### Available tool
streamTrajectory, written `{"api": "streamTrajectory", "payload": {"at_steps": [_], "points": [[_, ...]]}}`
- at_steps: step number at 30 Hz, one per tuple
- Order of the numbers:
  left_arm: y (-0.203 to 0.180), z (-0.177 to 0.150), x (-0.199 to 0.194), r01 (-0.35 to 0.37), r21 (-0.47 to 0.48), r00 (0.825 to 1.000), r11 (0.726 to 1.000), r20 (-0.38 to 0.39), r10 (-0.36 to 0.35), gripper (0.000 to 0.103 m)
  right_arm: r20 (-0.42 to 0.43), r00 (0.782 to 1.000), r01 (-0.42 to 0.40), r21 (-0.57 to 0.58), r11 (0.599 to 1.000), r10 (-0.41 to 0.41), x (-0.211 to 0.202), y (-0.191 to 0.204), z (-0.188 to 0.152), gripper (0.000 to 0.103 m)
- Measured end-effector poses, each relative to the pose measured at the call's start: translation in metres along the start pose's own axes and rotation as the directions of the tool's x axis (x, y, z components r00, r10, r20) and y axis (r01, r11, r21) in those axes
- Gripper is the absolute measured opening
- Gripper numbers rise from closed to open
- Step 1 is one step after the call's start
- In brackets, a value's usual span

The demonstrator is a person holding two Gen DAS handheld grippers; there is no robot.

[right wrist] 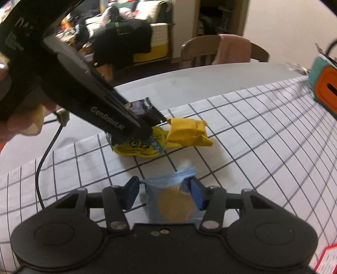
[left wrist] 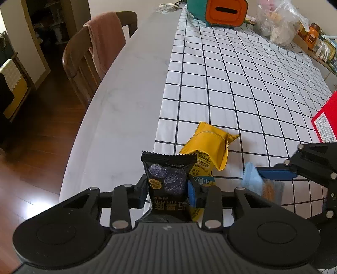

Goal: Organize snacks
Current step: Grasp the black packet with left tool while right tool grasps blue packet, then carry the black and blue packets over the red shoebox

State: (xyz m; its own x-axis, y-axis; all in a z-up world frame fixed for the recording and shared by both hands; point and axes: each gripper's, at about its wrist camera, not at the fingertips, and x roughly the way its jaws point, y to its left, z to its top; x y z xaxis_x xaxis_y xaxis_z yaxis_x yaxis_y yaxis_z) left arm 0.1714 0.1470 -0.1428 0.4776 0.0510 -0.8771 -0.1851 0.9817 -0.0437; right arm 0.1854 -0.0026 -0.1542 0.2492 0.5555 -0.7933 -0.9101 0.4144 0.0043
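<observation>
My left gripper (left wrist: 167, 189) is shut on a black snack packet (left wrist: 167, 179) with purple rounds printed on it, held upright just above the table. My right gripper (right wrist: 165, 195) is shut on a light blue snack packet (right wrist: 171, 202) showing a golden round biscuit. That blue packet (left wrist: 251, 179) and the right gripper (left wrist: 278, 171) show at the right in the left wrist view. Two yellow packets (left wrist: 210, 145) lie on the checked cloth just beyond the black packet; in the right wrist view they (right wrist: 185, 132) lie under the left gripper (right wrist: 134, 124).
A white cloth with black grid (left wrist: 242, 84) covers the table's right part; bare grey tabletop (left wrist: 126, 94) lies left. A teal and orange box (left wrist: 223, 10) and a plastic bag (left wrist: 280, 23) stand at the far end. A red box (left wrist: 326, 118) is at right. A chair (left wrist: 99, 52) stands left.
</observation>
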Motion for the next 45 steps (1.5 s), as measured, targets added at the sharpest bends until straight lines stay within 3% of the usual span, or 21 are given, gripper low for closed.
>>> {"api": "streamTrajectory", "payload": {"at_steps": [10,21,32,45], "points": [[0.005,-0.009,-0.016,0.012,-0.040,1.000,0.999,0.010,-0.011,0.035,0.058,0.994,0.081,0.171,0.982,-0.092,-0.028,-0.004,-0.016,0.050],[-0.013,-0.023,-0.046,0.046,-0.048,0.999,0.998,0.017,-0.045,0.035,0.131,0.981,0.087,0.356,0.931,-0.142,-0.090,-0.012,-0.042,0.050],[-0.080,-0.022,-0.090,0.112,0.027,0.990,0.993,0.086,-0.114,0.035,0.202,0.946,0.135,0.463,0.876,-0.253,-0.171,-0.027,-0.068,0.050],[-0.198,-0.002,-0.133,0.182,0.171,0.966,0.968,0.155,-0.209,0.035,0.207,0.891,0.241,0.539,0.807,-0.404,-0.248,-0.077,-0.107,0.050]]}}
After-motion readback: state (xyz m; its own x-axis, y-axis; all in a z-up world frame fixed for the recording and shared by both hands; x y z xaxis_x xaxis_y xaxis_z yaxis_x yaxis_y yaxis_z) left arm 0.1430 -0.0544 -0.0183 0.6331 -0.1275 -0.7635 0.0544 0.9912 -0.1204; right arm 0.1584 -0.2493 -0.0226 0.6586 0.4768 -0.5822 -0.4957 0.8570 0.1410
